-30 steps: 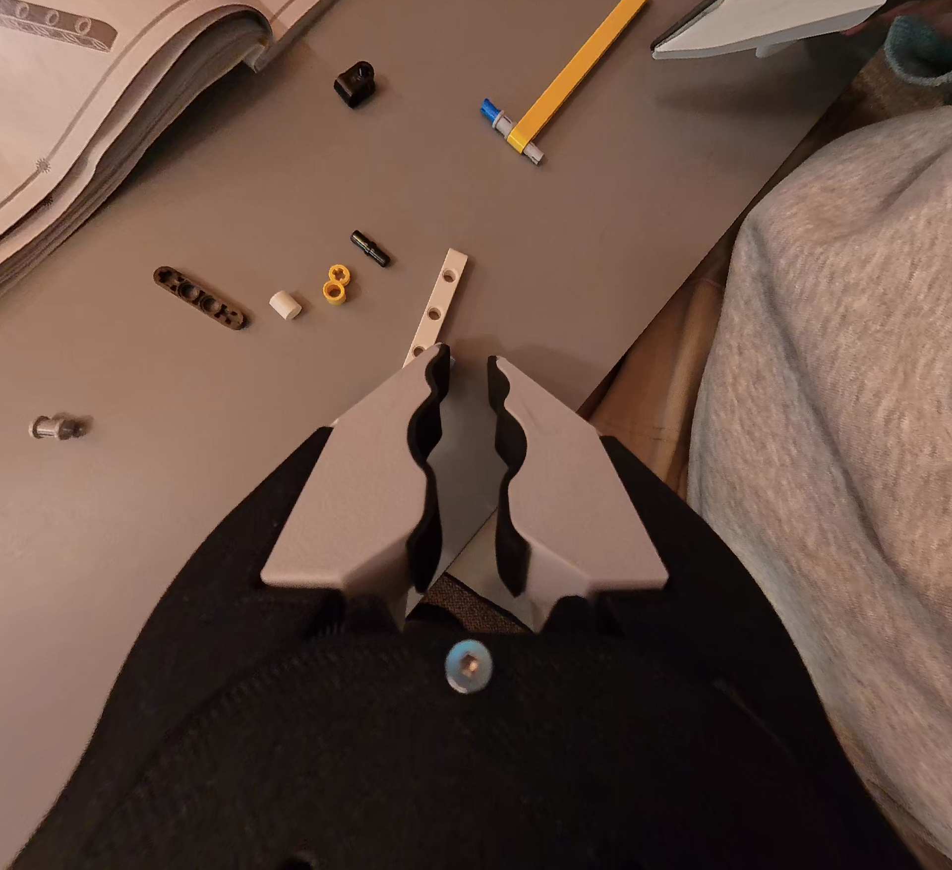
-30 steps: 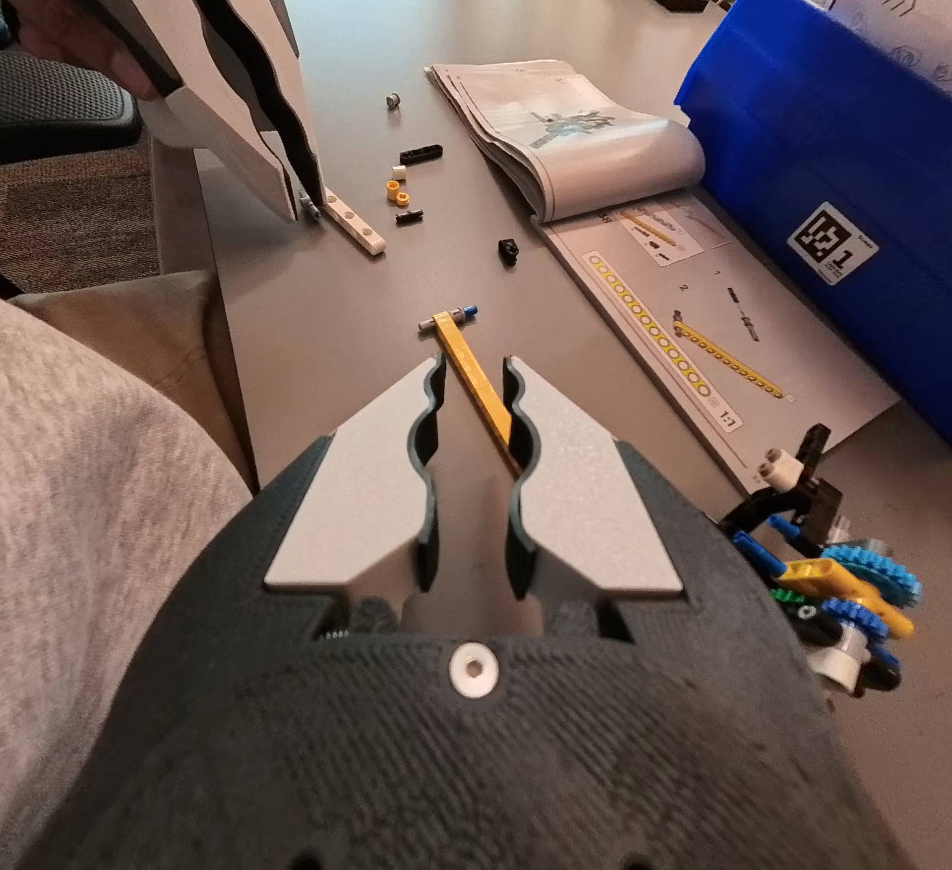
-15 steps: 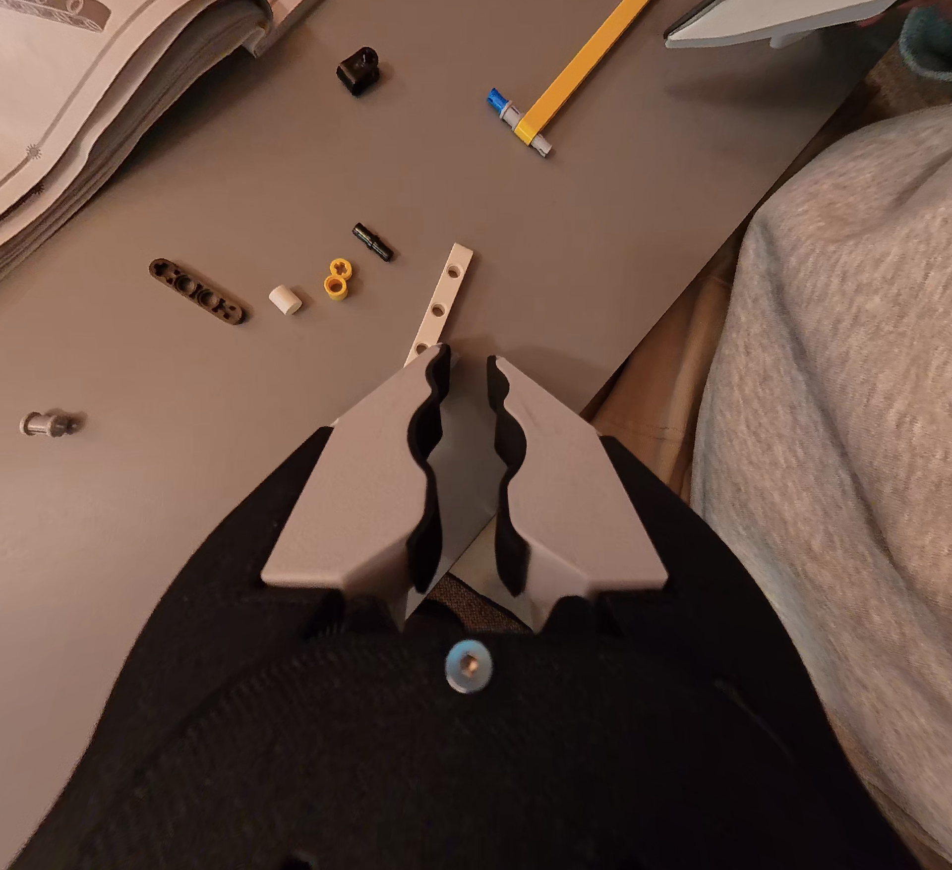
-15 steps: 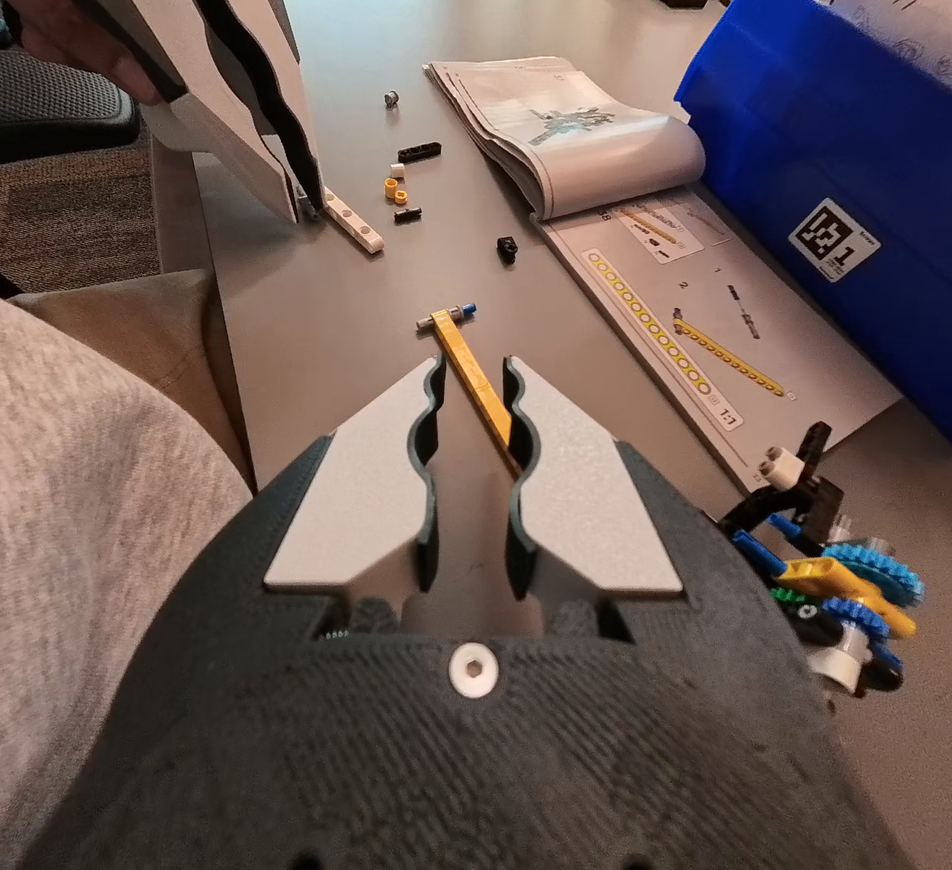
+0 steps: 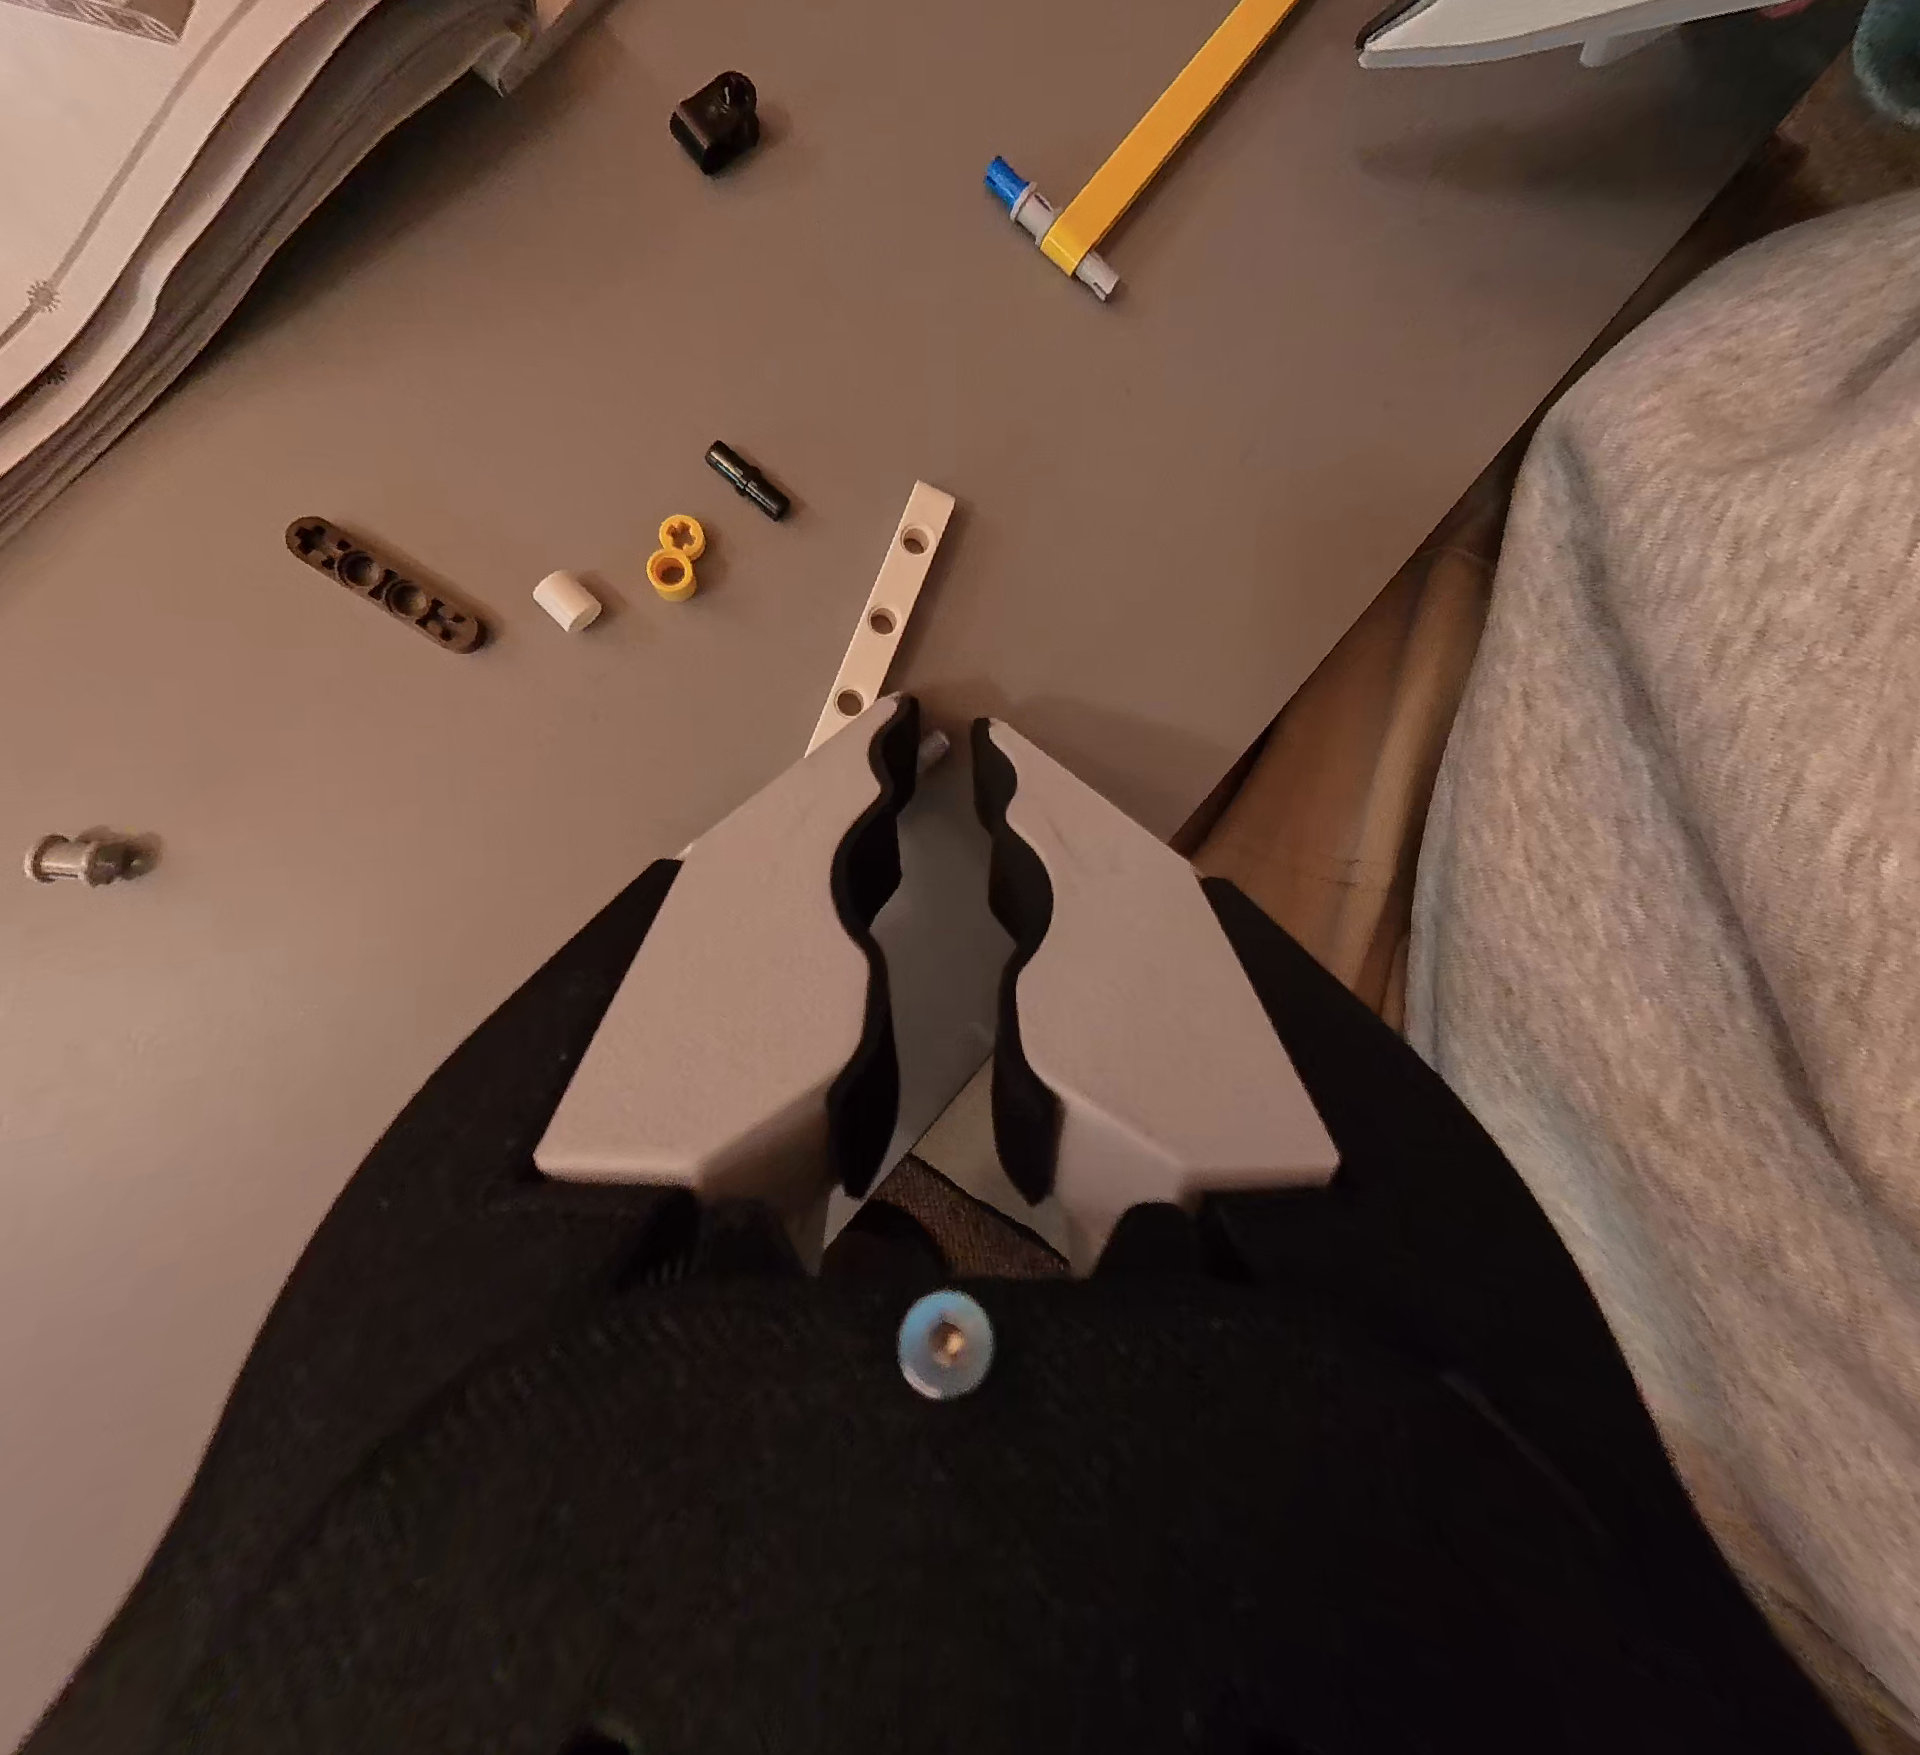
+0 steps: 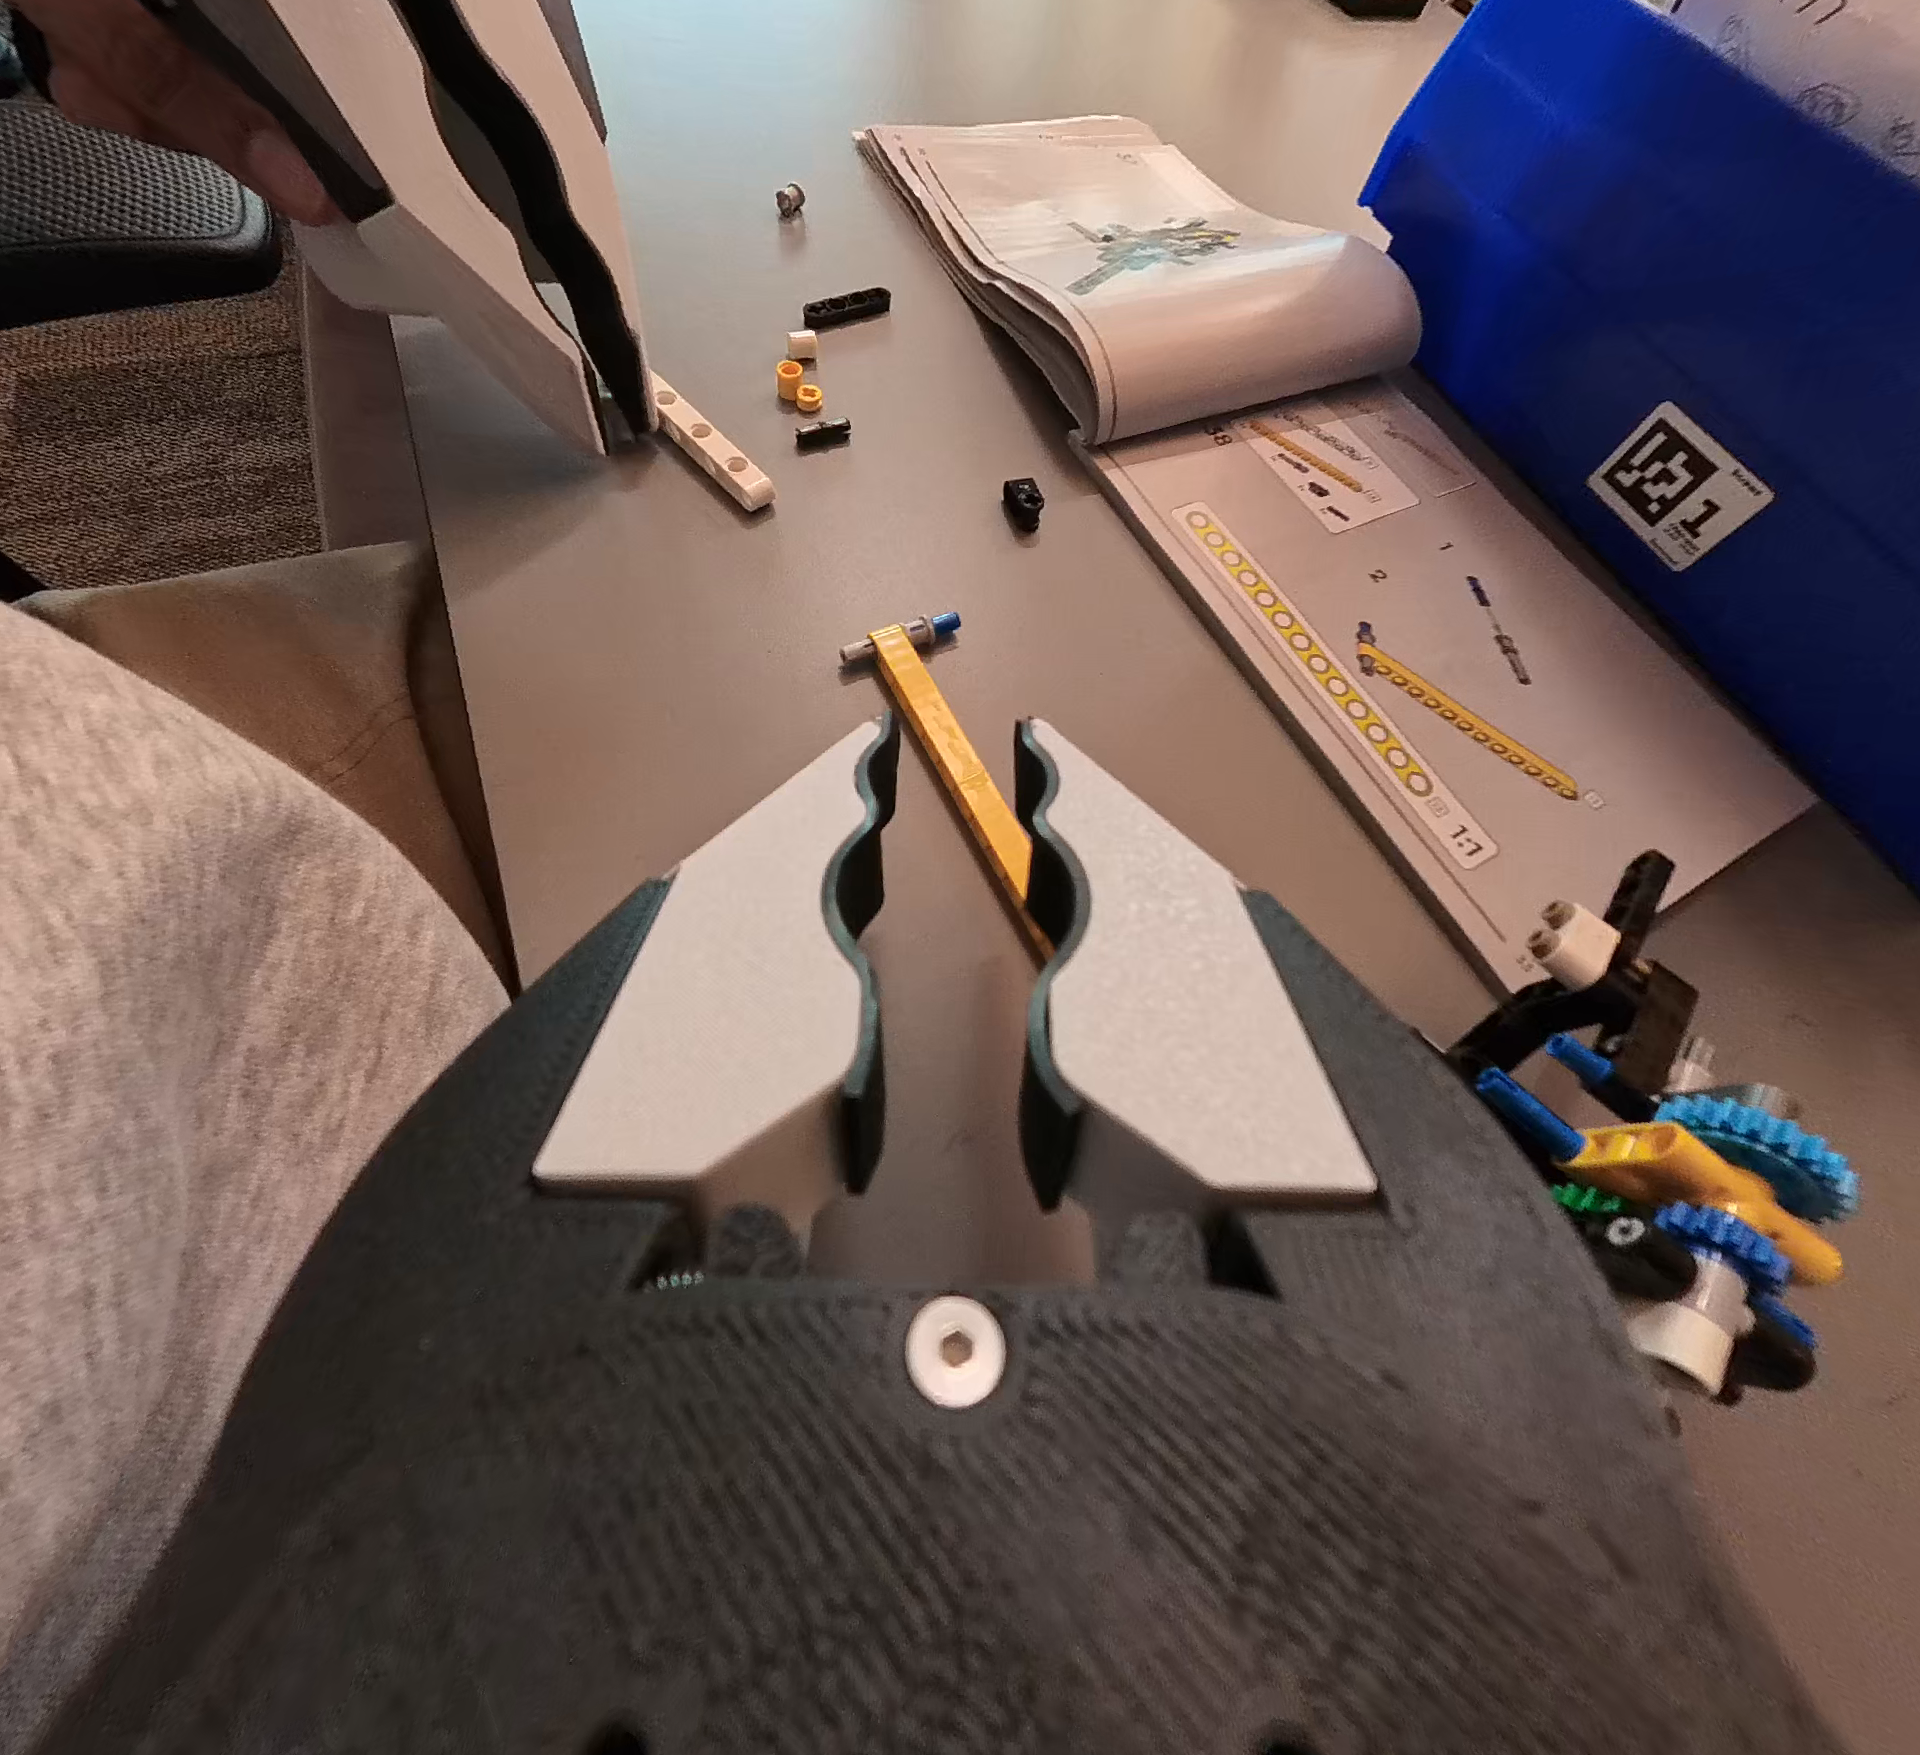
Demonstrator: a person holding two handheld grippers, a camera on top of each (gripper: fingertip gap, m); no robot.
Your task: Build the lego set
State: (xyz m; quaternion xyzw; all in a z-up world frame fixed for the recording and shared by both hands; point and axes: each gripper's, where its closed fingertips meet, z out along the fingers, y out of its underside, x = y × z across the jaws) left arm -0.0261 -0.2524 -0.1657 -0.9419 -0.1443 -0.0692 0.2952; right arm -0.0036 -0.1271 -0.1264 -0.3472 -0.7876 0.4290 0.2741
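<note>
My left gripper (image 5: pixel 943 731) points down at the near end of a white holed beam (image 5: pixel 883 614), close to the table's edge. Its jaws stand narrowly open, with a small grey pin stub (image 5: pixel 932 747) showing between the tips. The right wrist view shows it (image 6: pixel 623 422) at that end of the beam (image 6: pixel 717 453). My right gripper (image 6: pixel 953 726) is open and straddles the near part of a long yellow beam (image 6: pixel 940 739). A blue and grey pin (image 6: pixel 930 627) sits through the beam's far end. The right jaws do not clamp the beam.
Loose parts lie past the white beam: a black pin (image 5: pixel 746 479), two yellow bushes (image 5: pixel 675 557), a white bush (image 5: pixel 567 602), a dark thin liftarm (image 5: pixel 384 583), a black connector (image 5: pixel 715 121). An open booklet (image 6: pixel 1143 271), a blue bin (image 6: pixel 1662 303) and a geared assembly (image 6: pixel 1662 1165) stand on the right. One gripper's finger ends stand about 15 cm off the other's. The white bush (image 5: pixel 567 602) is about 6 cm from my left fingertips. Seen from the right wrist view (image 6: pixel 803 340) as well.
My left gripper has shifted slightly over the white beam's end, and the grey pin stub now shows between its tips. My right gripper has hardly moved.
</note>
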